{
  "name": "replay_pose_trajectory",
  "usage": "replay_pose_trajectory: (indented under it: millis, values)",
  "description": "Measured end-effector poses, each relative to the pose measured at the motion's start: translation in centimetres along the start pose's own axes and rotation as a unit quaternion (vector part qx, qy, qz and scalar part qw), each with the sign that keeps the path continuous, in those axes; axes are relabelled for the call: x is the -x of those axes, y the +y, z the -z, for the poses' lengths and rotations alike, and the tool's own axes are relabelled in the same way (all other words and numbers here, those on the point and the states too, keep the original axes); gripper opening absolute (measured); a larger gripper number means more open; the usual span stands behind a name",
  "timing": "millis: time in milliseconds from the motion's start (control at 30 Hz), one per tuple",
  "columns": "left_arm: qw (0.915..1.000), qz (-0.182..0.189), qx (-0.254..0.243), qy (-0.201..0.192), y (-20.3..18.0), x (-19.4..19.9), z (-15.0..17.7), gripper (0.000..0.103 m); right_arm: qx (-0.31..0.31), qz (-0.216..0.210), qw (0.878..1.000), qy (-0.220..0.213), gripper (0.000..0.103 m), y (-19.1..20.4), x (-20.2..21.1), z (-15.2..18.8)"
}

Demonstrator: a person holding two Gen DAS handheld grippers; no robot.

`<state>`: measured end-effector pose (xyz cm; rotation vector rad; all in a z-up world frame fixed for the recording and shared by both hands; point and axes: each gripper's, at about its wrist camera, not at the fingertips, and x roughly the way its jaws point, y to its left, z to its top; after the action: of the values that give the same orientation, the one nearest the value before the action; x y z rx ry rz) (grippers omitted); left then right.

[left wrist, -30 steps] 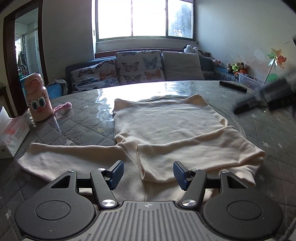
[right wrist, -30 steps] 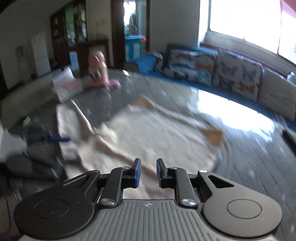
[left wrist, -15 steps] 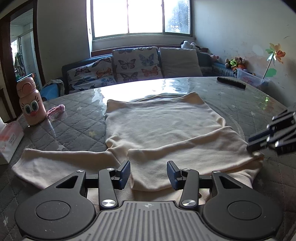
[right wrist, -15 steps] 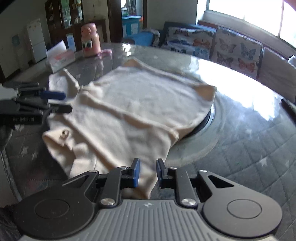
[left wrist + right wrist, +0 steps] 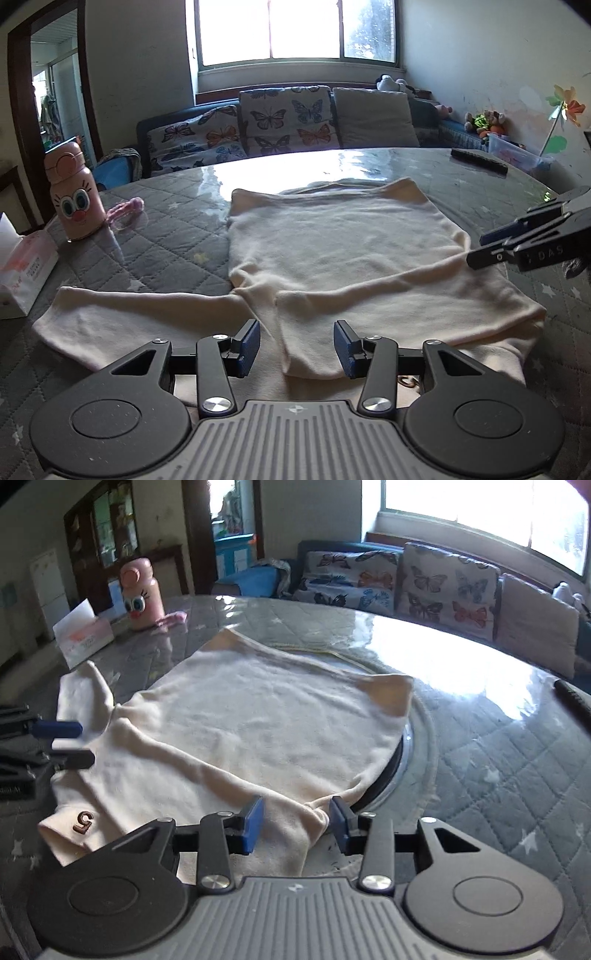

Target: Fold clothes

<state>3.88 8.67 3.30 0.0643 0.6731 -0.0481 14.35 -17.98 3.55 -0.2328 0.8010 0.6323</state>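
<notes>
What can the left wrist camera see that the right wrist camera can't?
Only the left wrist view shows the pinwheel on the wall and the soft toys under it. Only the right wrist view shows the brown number 5 on the shirt and the white fridge. Both show the cream shirt on the quilted table, the pink bottle, the tissue box, the butterfly cushions, and each other's gripper: the right gripper and the left gripper, both open.
</notes>
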Motion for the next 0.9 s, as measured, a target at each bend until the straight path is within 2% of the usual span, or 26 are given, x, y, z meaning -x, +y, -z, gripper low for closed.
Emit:
replay_pose_trajectory:
  millis: [233,400,467,633,767,900]
  values:
    - [0.9996,-0.018,0.020,0.003,1.7,0.0,0.1,0.047,0.049,0.000,0.999,0.003,0.037,0.7,-0.8,-0.1]
    - [0.9993,-0.021,0.029,0.007,2.4,-0.3,0.3,0.047,0.061,-0.009,0.998,0.020,0.015,0.5,-1.4,-0.2]
    - [0.9992,-0.022,0.031,0.010,2.5,-0.4,0.5,0.047,0.060,-0.005,0.998,0.011,0.006,0.5,-0.9,-0.2]
    - [0.9990,-0.026,0.031,0.016,2.9,-0.7,0.8,0.048,0.057,0.008,0.998,-0.007,0.004,-0.1,1.2,-0.2]
    - [0.9986,-0.033,0.035,0.021,3.2,-0.9,1.0,0.048,0.041,0.019,0.999,0.003,0.004,-0.9,0.9,0.7]
    - [0.9990,-0.030,0.032,0.006,2.9,0.2,0.3,0.047,0.040,0.018,0.999,-0.006,0.007,-0.8,1.1,0.5]
